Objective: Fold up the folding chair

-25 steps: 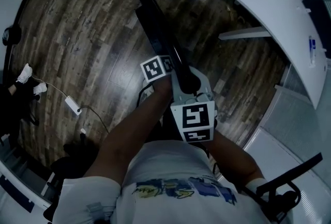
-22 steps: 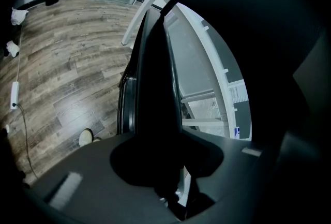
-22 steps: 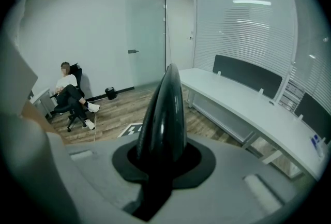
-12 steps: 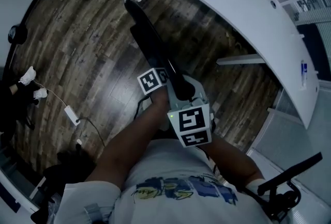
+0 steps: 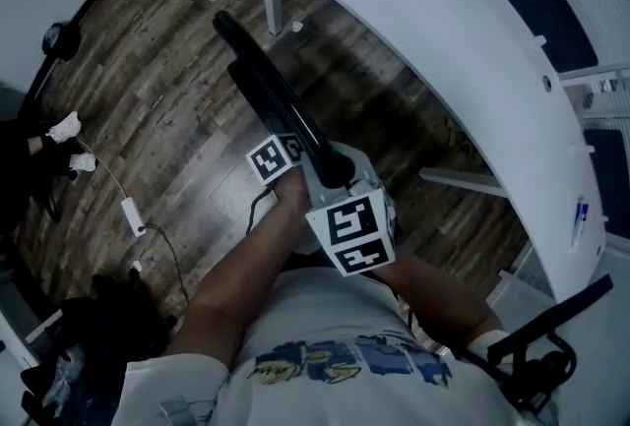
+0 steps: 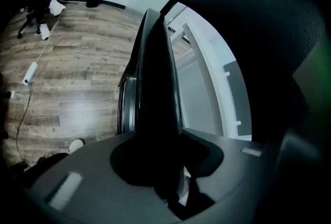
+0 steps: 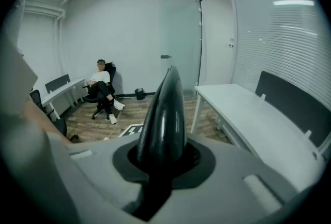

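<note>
Two handheld grippers clamp one black folding chair (image 5: 274, 91), which looks collapsed into a thin slab, seen edge-on. The left gripper (image 6: 160, 166) has its jaws closed narrowly on the chair's dark flat body, which fills the gap between them and rises away beyond the fingertips. The right gripper (image 7: 163, 163) is closed the same way on the chair's glossy rounded edge, which stands up out of the jaws like a blade. From the head view the two grippers sit side by side at the near end of the chair, their marker cubes facing up, and the chair stretches forward from the fingers over a dark wooden floor (image 5: 148, 99). A long white table (image 5: 443, 30) lies to the right of the right gripper's fingers, close to the chair. Far beyond the fingertips, against the back wall, stands a small dark bin (image 7: 139, 93); what it contains cannot be made out. Left of it a seated person (image 7: 101, 86) rests in an office chair. A white cable (image 5: 130, 213) trails over the floor left of the left gripper's fingers.
</note>
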Demonstrator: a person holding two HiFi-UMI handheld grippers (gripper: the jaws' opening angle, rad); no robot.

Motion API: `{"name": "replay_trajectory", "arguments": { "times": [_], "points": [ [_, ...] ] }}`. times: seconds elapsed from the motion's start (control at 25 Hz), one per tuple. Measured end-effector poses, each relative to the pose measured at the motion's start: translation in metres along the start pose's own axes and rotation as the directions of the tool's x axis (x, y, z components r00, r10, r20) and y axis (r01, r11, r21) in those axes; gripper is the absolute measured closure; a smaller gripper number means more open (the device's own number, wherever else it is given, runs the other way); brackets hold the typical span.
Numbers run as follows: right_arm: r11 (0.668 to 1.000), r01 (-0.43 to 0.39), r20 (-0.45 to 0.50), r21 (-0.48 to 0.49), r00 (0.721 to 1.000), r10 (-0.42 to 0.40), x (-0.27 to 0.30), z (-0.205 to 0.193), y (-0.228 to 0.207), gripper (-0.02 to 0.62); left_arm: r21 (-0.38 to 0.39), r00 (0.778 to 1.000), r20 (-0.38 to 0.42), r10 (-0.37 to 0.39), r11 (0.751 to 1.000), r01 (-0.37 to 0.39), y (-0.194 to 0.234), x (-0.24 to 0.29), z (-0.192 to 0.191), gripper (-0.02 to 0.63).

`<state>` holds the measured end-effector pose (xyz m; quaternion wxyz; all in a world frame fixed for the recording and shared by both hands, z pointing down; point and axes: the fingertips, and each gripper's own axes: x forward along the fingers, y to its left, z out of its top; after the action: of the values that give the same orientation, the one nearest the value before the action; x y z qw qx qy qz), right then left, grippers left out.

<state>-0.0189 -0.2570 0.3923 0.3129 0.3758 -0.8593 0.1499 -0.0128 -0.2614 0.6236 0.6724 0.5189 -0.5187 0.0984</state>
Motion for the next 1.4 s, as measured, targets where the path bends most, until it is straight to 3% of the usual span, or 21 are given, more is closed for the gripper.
{"name": "replay_trajectory", "arguments": {
  "times": [0.36, 0.76, 1.04, 1.4],
  "points": [
    [0.982, -0.174, 0.015, -0.079, 0.984, 0.176, 0.032, 0.019, -0.079, 0.537, -0.133, 0.992, 0.108, 0.063, 0.990, -0.048, -0.044, 0.046, 0.049, 0.485],
    [0.978, -0.199, 0.021, -0.063, 0.979, 0.201, 0.053, -0.002, -0.158, 0.537, -0.141, 0.988, 0.113, 0.101, 0.986, -0.085, -0.079, 0.113, 0.056, 0.485],
    [0.975, -0.218, 0.031, -0.042, 0.975, 0.219, 0.070, 0.004, -0.207, 0.538, -0.149, 0.985, 0.099, 0.140, 0.981, -0.124, -0.105, 0.142, 0.075, 0.485],
    [0.974, -0.226, 0.038, -0.020, 0.973, 0.227, 0.067, -0.003, -0.240, 0.540, -0.148, 0.982, 0.079, 0.174, 0.976, -0.161, -0.123, 0.159, 0.069, 0.482]
  ]
}}
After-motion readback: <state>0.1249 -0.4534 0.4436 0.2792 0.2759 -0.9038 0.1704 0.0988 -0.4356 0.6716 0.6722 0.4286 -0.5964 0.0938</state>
